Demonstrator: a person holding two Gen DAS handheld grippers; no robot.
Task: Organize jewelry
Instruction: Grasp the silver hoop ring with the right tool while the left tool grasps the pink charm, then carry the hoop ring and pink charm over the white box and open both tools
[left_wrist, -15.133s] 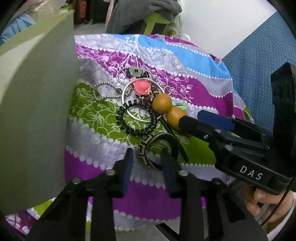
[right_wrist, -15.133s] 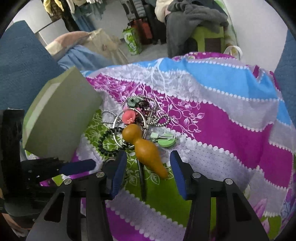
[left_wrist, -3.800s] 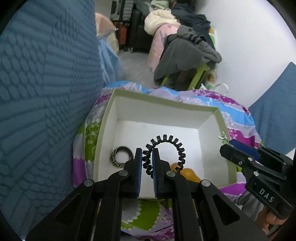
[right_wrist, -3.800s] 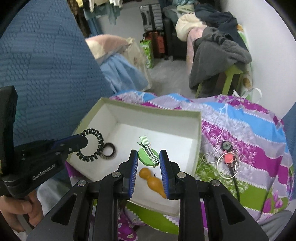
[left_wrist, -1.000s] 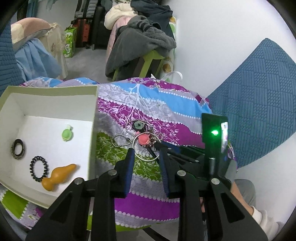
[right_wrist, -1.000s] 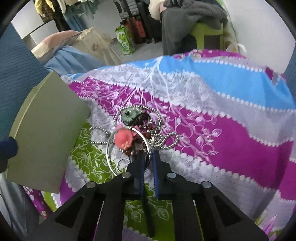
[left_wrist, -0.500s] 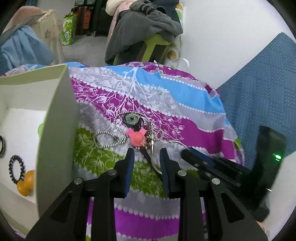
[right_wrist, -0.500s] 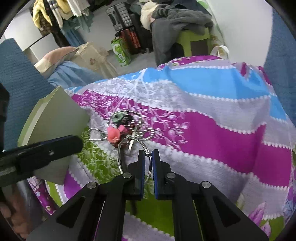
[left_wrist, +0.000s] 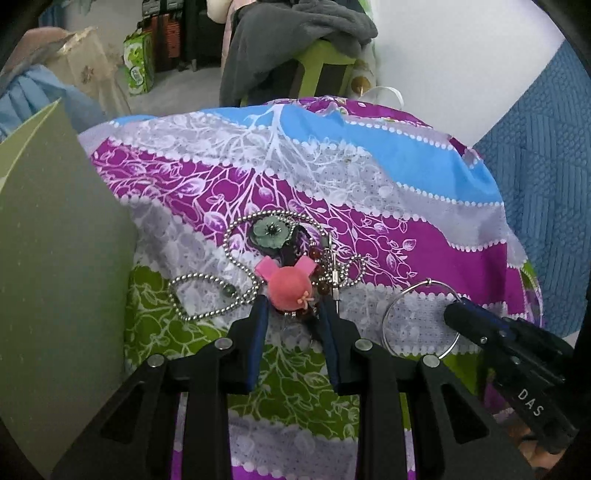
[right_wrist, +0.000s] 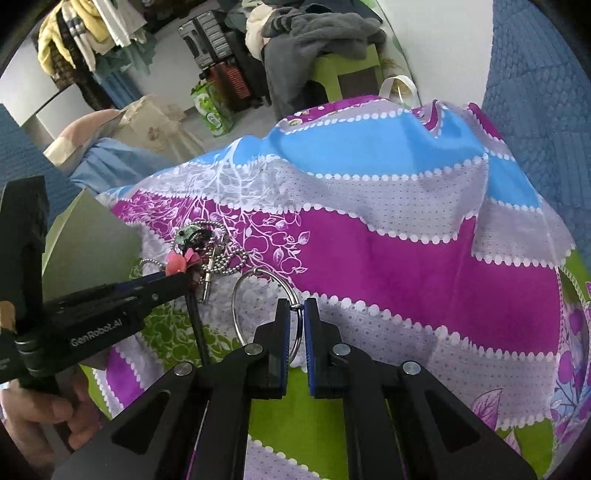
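A heap of jewelry lies on the patterned cloth: a pink flower ornament (left_wrist: 291, 288), a green flower piece (left_wrist: 269, 234), a silver bead chain (left_wrist: 207, 291) and dark red beads. My left gripper (left_wrist: 293, 306) is open, its fingers on either side of the pink ornament. My right gripper (right_wrist: 294, 308) is shut on a large silver hoop (right_wrist: 243, 295), pulled to the right of the heap; the hoop also shows in the left wrist view (left_wrist: 406, 317).
The pale green box wall (left_wrist: 55, 258) stands close on the left, its inside hidden. The cloth-covered surface (right_wrist: 388, 240) falls away at the far and right edges. A blue quilted panel (left_wrist: 546, 184) is at the right. Clothes and a green stool stand behind.
The right gripper has drawn the silver hoop right, away from the heap. The left gripper has moved forward and down around the pink ornament; the box's inside has left view.
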